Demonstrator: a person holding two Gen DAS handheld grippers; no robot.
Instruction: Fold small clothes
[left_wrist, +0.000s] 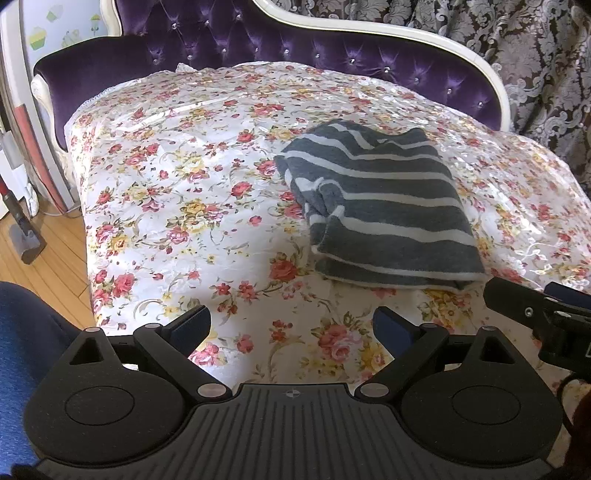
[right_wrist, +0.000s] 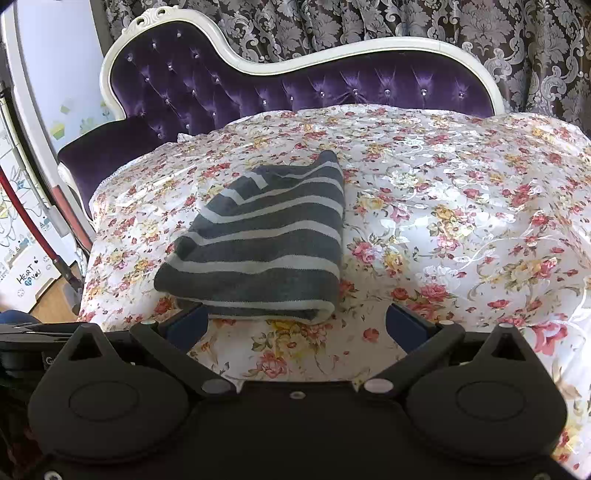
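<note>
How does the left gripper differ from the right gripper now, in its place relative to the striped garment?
The left gripper sits apart from the folded striped garment, which lies ahead and to its right; the right gripper sits just at the garment's near edge. The floral cover shows bare between the left gripper's fingers, while the garment's fold overlaps one finger of the right gripper. Both are open and hold nothing.

Floral bedspread (left_wrist: 177, 192) over purple tufted sofa (left_wrist: 229, 40) (white frame); damask curtain (right_wrist: 369, 22) behind; wooden floor (left_wrist: 48, 266).

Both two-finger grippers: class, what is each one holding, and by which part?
Nothing. The left gripper and right gripper are open, short of the folded grey white-striped knit garment.
</note>
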